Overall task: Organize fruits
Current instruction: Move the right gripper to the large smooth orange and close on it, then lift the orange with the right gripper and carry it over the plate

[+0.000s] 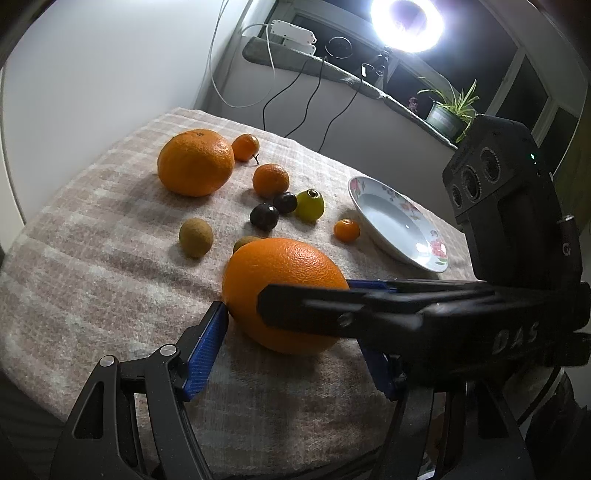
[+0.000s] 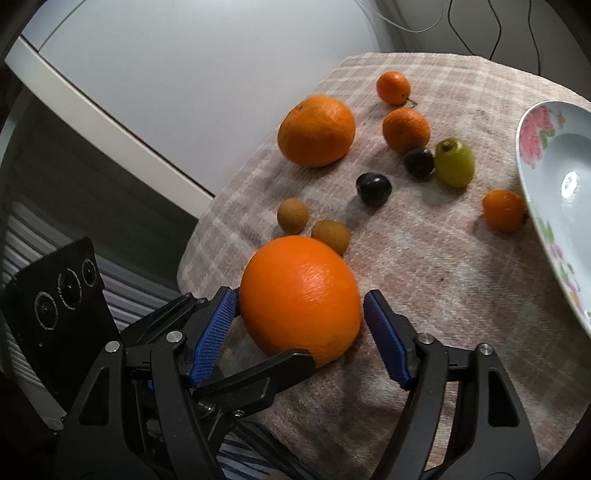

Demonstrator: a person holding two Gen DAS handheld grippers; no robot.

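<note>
A big orange [image 1: 284, 273] [image 2: 301, 291] rests on the checked cloth [image 1: 92, 266] near the table's front edge. My left gripper [image 1: 290, 321] is shut on it: its left pad touches the fruit's side, and its right pad is partly hidden behind the other tool. My right gripper [image 2: 302, 295] [image 1: 306, 291] reaches in from the right and straddles the same orange; its left pad is at the peel, and a thin gap shows at its right pad [image 2: 384, 332], so it is open. A white flowered plate [image 1: 399, 225] [image 2: 546, 206] lies empty at the right.
Further back lie a second big orange [image 1: 195, 162], three small mandarins, two dark fruits [image 1: 264, 217], a green fruit [image 1: 309, 205] and two brown round fruits [image 1: 195, 237]. The cloth drops off at the left edge [image 2: 192, 258]. A ring lamp [image 1: 406, 22] and a potted plant [image 1: 450, 107] stand on the sill.
</note>
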